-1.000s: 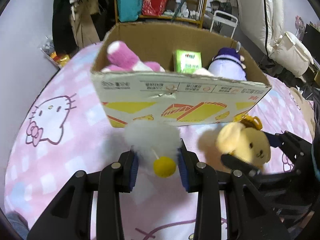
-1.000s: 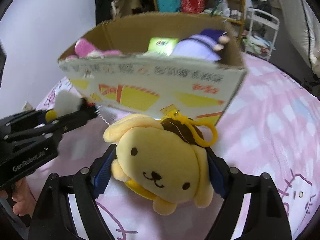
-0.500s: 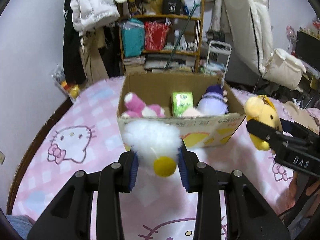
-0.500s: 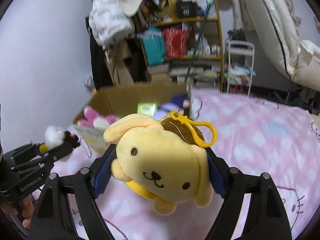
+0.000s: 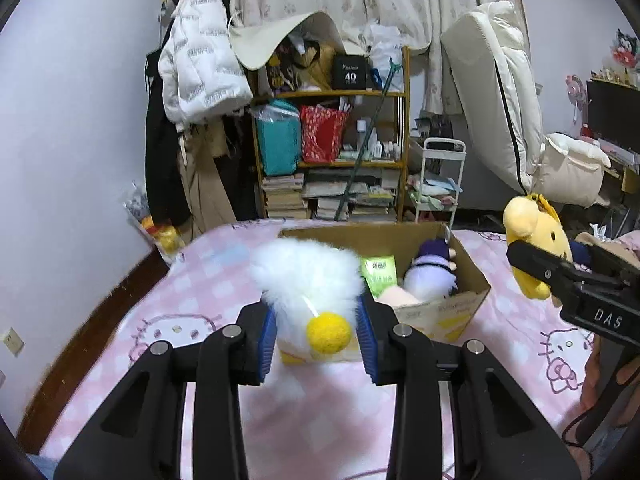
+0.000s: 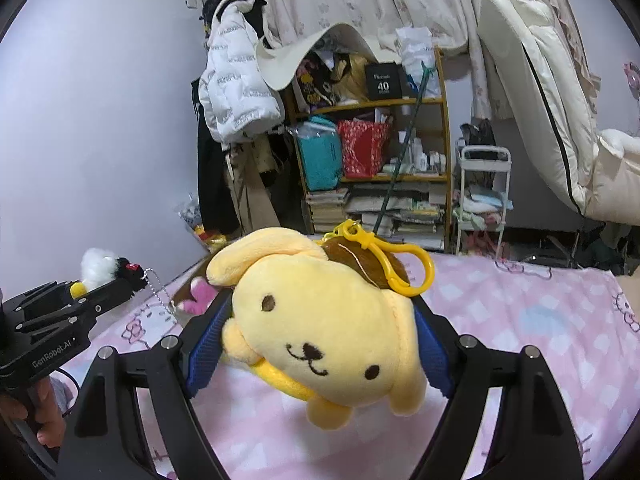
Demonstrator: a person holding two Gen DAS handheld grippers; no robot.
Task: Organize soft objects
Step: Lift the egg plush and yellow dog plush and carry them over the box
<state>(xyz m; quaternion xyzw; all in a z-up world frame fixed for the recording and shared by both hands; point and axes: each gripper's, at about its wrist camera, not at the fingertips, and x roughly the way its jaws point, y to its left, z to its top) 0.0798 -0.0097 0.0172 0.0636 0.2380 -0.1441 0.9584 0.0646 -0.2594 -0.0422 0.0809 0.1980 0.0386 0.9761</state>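
Your left gripper (image 5: 318, 334) pinches a white fluffy toy (image 5: 308, 280) with a yellow pom-pom, centre frame, in front of the open cardboard box (image 5: 460, 300). Your right gripper (image 6: 320, 344) clamps a yellow dog plush (image 6: 324, 320), lower centre, above the pink bedspread (image 6: 520, 312). A purple plush (image 5: 432, 276) sits inside the box.

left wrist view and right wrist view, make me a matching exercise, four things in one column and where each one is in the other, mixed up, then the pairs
Things:
1. white fluffy toy
2. yellow dog plush
3. purple-hatted plush
4. white puffer jacket

Places:
A. inside the cardboard box
B. hanging by the shelf
C. clamped in the left claw
D. clamped in the right claw

Pairs: 1-C, 2-D, 3-A, 4-B
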